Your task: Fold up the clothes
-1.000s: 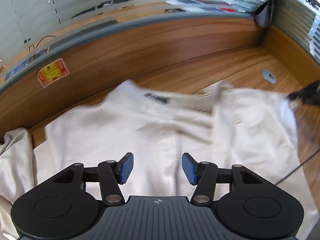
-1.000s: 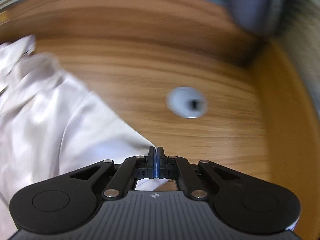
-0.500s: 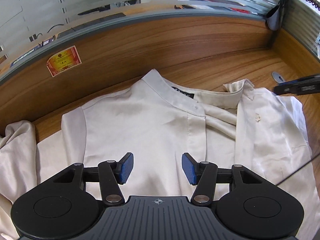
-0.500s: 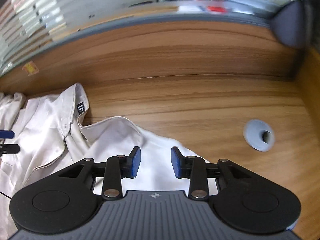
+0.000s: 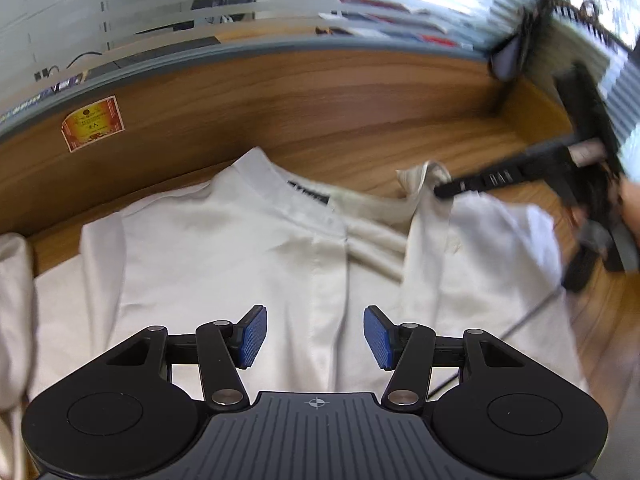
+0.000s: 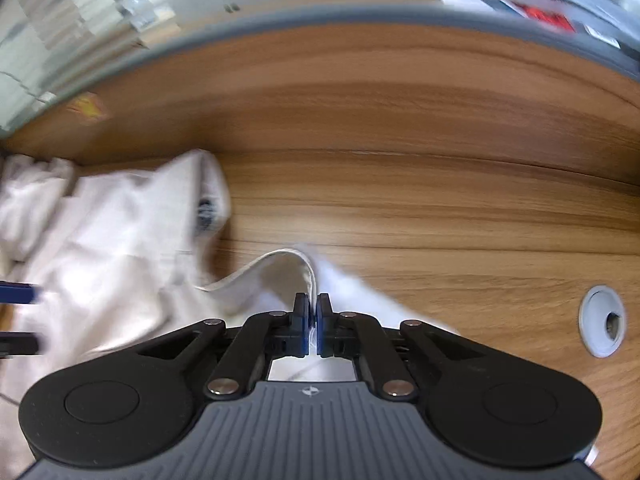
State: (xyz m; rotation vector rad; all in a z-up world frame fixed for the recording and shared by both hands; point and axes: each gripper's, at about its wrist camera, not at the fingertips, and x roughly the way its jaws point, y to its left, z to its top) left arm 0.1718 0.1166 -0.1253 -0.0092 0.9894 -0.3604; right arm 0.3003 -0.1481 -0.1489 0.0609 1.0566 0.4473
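Left wrist view: the cream shirt point(image 5: 224, 256) lies front-up on the wooden desk point(image 5: 320, 120), filling the middle of the frame, its collar point(image 5: 276, 184) toward the upper centre and a loose sleeve bunched at the far left edge. The left gripper point(image 5: 316, 336) hangs over the shirt's lower middle with its blue pads spread about halfway and nothing between them. At the upper right, the right gripper point(image 5: 444, 190) reaches in, blurred, with its tip at the raised collar flap.

In the right wrist view the right gripper point(image 6: 313, 312) is pinched tight on a thin edge of cloth that arches up just ahead of the pads; the rest of the shirt point(image 6: 100, 240) trails off to the left of the frame. A grey cable grommet point(image 6: 602, 320) sits in the desk at the lower right.

The step in hand looks like straightening the collar and placket before any fold. To do it well, the right grip should probably stay on the very edge and pull gently outward and flat, low over the desk, so the front panel does not lift or drag. The left gripper could press or pinch the placket point(image 5: 332, 280) to anchor the body. A hard tug risks skewing the whole shirt and rumpling the side that already lies smooth.
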